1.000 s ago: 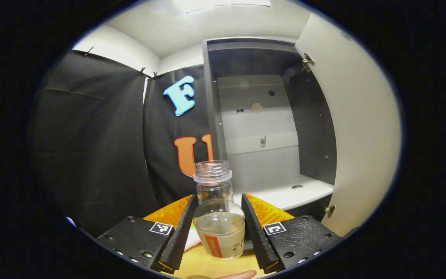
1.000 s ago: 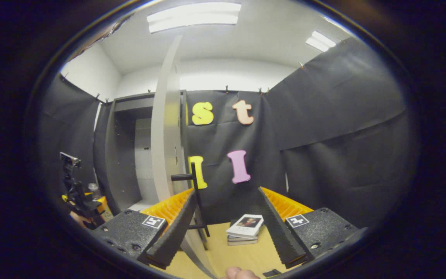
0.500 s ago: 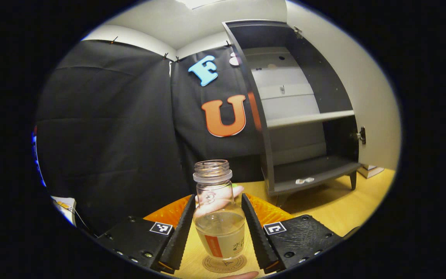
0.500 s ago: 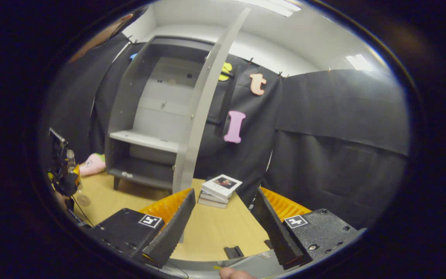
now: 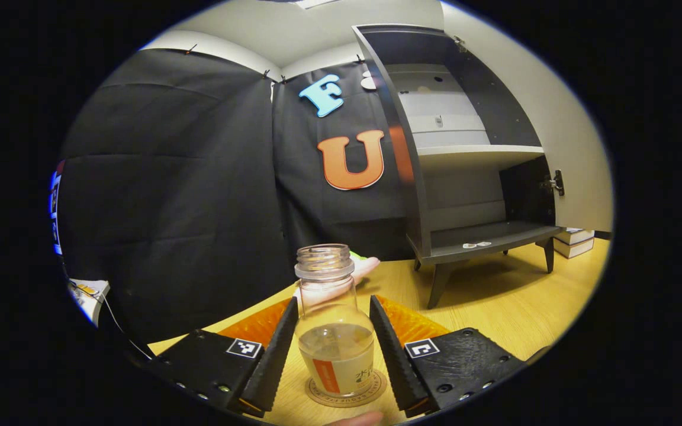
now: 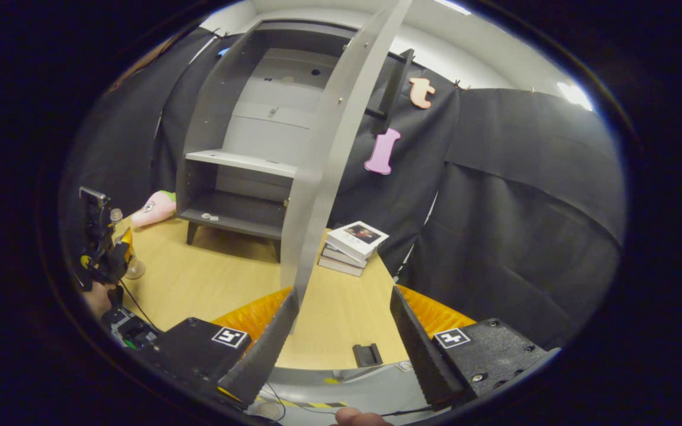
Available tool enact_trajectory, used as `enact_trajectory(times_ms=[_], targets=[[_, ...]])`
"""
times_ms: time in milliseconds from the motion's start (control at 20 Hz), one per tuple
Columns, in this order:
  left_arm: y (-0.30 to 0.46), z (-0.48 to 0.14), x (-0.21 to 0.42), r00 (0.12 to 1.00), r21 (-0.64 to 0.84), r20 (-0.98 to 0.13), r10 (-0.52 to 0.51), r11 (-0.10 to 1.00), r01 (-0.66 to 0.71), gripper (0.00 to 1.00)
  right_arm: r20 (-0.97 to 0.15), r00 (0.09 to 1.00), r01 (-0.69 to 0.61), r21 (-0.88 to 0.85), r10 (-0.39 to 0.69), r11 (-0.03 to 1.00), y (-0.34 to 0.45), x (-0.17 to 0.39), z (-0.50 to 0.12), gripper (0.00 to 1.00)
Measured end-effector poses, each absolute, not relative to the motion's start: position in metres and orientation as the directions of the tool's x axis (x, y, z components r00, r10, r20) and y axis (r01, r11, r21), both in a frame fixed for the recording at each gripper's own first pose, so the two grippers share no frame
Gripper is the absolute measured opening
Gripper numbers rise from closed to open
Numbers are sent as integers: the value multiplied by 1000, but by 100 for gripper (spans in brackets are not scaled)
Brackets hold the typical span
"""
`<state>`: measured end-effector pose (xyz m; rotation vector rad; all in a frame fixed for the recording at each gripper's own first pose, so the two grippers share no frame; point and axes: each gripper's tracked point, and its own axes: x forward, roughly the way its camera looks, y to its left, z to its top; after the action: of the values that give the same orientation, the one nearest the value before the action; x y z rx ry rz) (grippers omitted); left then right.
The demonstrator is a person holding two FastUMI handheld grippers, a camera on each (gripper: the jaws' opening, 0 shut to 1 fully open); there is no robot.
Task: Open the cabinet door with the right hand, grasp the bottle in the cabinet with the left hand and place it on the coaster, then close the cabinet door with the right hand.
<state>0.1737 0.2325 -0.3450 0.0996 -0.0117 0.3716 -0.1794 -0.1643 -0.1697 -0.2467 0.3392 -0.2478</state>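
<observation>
A clear plastic bottle [image 5: 334,331], uncapped and partly filled with pale liquid, stands upright on a round brown coaster [image 5: 346,391] on the light wooden table [image 5: 512,307]. The left gripper [image 5: 333,349] has one finger on each side of the bottle's lower body, apparently pressing on it, so it seems gripped, not yet let go. The coaster's rim shows on the near side and to the right of the bottle's base, so the bottle sits on it, perhaps slightly left of centre.

The main risk is in the release. The bottle has no cap and is narrow, so if one finger drags as the gripper opens or pulls back at an angle, it could tip, spill, or slide off the coaster.

The dark grey cabinet [image 5: 471,195] stands farther back to the right, its pale grey door [image 6: 341,148] swung wide open. The right gripper [image 6: 341,343] hovers near the table's front edge, its fingers spread and holding nothing, well short of the door.
</observation>
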Motion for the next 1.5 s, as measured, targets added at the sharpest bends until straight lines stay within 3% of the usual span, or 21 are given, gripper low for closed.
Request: enact_trajectory(times_ms=[50, 100, 150, 800, 1500], targets=[[229, -347, 174, 939, 73, 24, 342, 936, -343, 77, -322, 906, 187, -273, -273, 943, -163, -179, -177, 100], [226, -345, 177, 943, 47, 30, 330, 942, -331, 95, -344, 900, 181, -264, -268, 947, -161, -179, -184, 100], [225, -343, 178, 945, 34, 34, 325, 945, -326, 98, -352, 898, 179, -252, -263, 951, -162, -176, -192, 100], [242, -329, 187, 919, 75, 62, 389, 917, -393, 97, -444, 864, 146, -233, -238, 962, -166, -176, -198, 100], [243, -196, 149, 896, 175, 148, 419, 880, -441, 96, -381, 894, 223, -78, -236, 972, -169, -166, -199, 100]])
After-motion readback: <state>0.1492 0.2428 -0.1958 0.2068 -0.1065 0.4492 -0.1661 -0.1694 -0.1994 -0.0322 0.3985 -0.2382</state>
